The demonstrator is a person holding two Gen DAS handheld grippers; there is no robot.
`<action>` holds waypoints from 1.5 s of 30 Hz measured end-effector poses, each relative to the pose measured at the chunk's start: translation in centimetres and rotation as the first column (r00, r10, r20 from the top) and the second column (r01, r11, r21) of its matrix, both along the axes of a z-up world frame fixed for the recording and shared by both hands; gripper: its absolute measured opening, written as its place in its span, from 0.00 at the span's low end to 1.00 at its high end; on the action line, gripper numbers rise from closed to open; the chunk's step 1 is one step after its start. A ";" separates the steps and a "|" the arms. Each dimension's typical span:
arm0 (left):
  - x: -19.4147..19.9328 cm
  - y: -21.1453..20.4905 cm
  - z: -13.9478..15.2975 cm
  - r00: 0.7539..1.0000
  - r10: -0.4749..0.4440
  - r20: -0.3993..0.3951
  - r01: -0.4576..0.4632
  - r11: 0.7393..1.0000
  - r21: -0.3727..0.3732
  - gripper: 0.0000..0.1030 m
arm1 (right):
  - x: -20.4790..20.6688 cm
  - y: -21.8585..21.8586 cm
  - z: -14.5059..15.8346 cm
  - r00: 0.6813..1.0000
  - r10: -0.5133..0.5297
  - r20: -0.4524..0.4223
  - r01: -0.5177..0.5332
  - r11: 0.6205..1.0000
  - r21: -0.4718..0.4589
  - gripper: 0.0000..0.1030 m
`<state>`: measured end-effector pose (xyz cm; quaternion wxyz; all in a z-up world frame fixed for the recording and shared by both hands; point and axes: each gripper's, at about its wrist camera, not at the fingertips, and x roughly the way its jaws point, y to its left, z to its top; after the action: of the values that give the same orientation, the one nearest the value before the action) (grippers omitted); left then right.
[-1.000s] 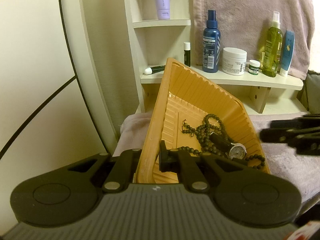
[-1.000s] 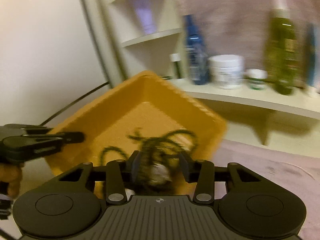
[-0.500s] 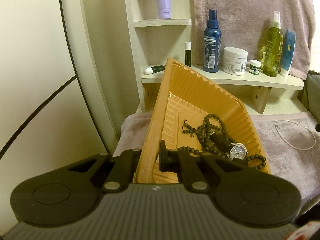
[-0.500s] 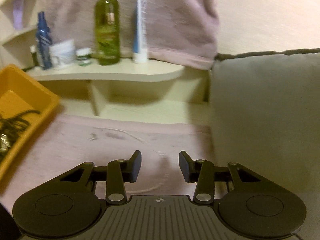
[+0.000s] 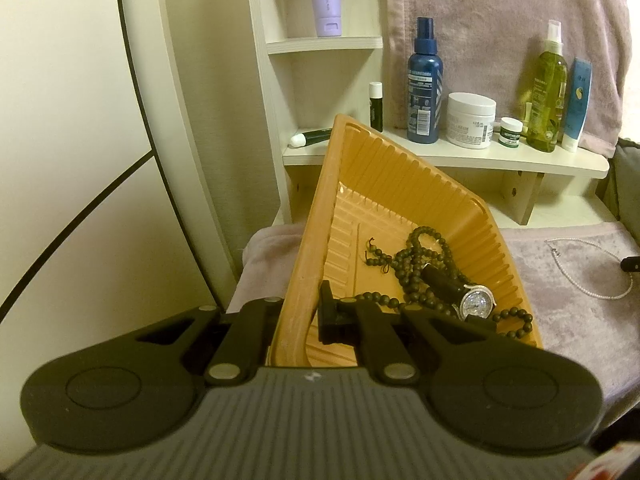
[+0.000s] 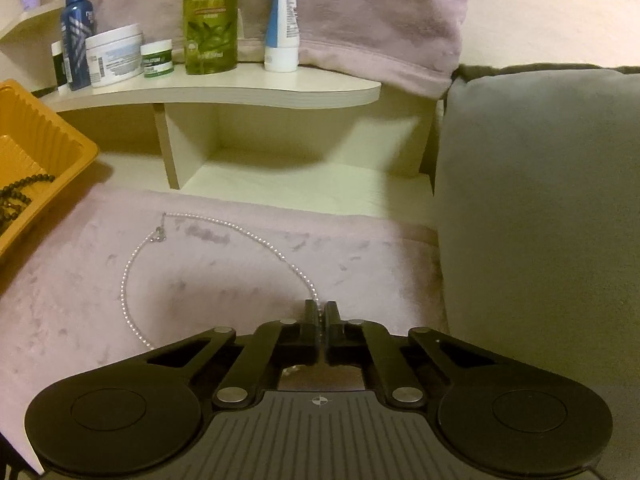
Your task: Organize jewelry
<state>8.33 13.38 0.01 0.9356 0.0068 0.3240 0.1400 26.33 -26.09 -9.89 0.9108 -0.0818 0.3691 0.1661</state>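
Note:
My left gripper [image 5: 298, 312] is shut on the near left wall of the orange ribbed tray [image 5: 400, 184] and holds it tilted. Inside the tray lie a dark bead necklace [image 5: 416, 264] and a sparkly-faced watch [image 5: 476, 304] with a black strap. A thin pearl necklace [image 6: 224, 224] lies looped on the pink cloth [image 6: 80, 280] to the right of the tray. My right gripper [image 6: 320, 312] is down on the cloth with its fingers shut on the right end of that strand. In the left wrist view the pearl necklace [image 5: 580, 276] shows at the far right edge, with only a dark tip of the right gripper beside it.
A white shelf [image 6: 240, 88] behind carries a blue spray bottle [image 5: 424, 84], a white jar [image 5: 470, 120], a small green jar [image 6: 157, 58], an olive bottle [image 6: 210, 16] and a tube [image 6: 282, 12]. A grey cushion [image 6: 540, 200] borders the cloth on the right. A pink towel [image 5: 500, 20] hangs behind.
My right gripper swung from over the tray to the right, came down onto the pink cloth and shut on the pearl strand. The left gripper and tray stayed still.

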 end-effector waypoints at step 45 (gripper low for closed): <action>-0.2 1.6 -0.5 0.999 -0.026 0.024 0.028 0.997 -0.074 0.05 | -5.8 20.5 19.5 0.799 0.561 0.216 -0.601 0.763 0.238 0.02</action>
<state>8.13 14.98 -0.52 0.9407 -0.0251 0.3181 0.1153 20.50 -5.54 9.57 0.8381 -0.0666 0.2356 0.4875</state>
